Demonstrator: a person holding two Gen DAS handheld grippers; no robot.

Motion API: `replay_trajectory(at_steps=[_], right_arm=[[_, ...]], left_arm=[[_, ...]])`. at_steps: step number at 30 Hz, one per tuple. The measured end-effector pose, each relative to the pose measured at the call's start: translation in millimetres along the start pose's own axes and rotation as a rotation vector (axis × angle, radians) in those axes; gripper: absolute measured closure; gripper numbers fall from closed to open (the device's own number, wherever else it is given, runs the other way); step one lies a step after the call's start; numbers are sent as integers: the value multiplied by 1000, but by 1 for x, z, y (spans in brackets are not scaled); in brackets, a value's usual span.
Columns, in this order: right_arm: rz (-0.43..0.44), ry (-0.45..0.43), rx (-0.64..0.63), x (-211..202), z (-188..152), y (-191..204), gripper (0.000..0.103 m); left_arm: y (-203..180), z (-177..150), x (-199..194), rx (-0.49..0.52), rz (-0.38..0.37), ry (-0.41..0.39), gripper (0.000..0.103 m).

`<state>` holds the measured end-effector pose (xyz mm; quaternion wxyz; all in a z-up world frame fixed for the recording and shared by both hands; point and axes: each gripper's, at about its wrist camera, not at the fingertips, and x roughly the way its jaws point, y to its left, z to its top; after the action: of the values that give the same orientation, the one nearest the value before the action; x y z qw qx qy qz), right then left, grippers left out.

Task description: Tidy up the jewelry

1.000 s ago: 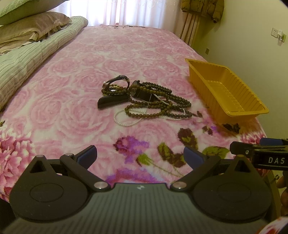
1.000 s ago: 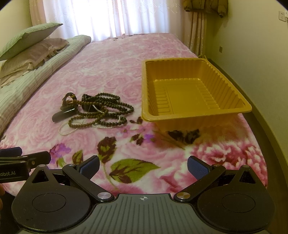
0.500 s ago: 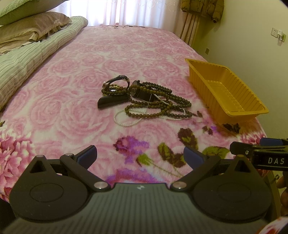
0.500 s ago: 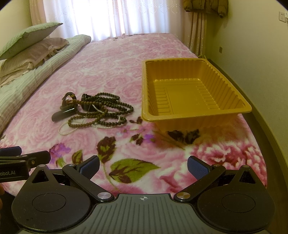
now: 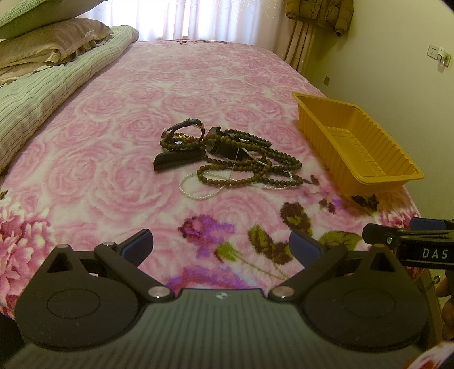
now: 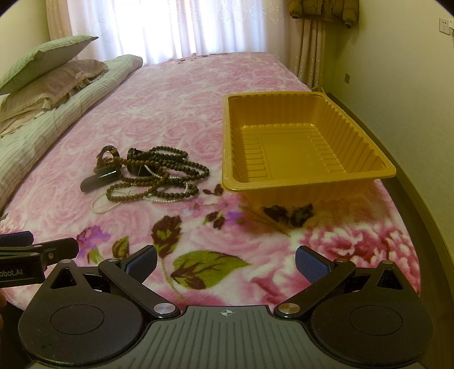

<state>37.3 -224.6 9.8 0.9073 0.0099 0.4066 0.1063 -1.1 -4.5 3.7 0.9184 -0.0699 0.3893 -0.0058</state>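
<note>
A tangled heap of jewelry lies on the pink rose bedspread: dark brown bead necklaces (image 5: 249,167) (image 6: 159,176), a white pearl strand (image 5: 198,193) (image 6: 105,205), a black watch (image 5: 224,144) and a dark strap (image 5: 173,161). An empty yellow plastic tray (image 5: 354,150) (image 6: 298,147) stands to the right of the heap. My left gripper (image 5: 221,247) hovers open near the bed's front edge, well short of the heap. My right gripper (image 6: 227,262) is open too, in front of the tray, with nothing between its fingers.
Pillows (image 6: 48,71) and a folded green striped quilt (image 5: 42,93) run along the bed's left side. Curtains (image 6: 170,25) and a wall (image 6: 411,71) close the far and right sides. The bed's edge drops off right of the tray.
</note>
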Motion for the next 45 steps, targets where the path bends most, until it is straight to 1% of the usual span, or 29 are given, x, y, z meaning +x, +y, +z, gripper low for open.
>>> replay_trajectory(at_steps=[28, 37, 39, 41, 43, 45], right_arm=[[-2, 0, 0, 0, -1, 0, 0], [-1, 0, 25, 3, -3, -6, 0], [-2, -8, 40, 3, -2, -8, 0], [-8, -28, 64, 0, -1, -15, 0], [-15, -67, 114, -5, 1, -28, 0], [-3, -104, 168, -11, 5, -43, 0]], left_arm=[[-2, 0, 2, -1, -3, 4, 1], [-2, -1, 2, -3, -4, 3, 1], [1, 0, 3, -21, -22, 4, 1], [9, 3, 4, -67, -59, -1, 1], [15, 7, 4, -100, -85, -10, 1], [18, 11, 6, -117, -98, -16, 1]])
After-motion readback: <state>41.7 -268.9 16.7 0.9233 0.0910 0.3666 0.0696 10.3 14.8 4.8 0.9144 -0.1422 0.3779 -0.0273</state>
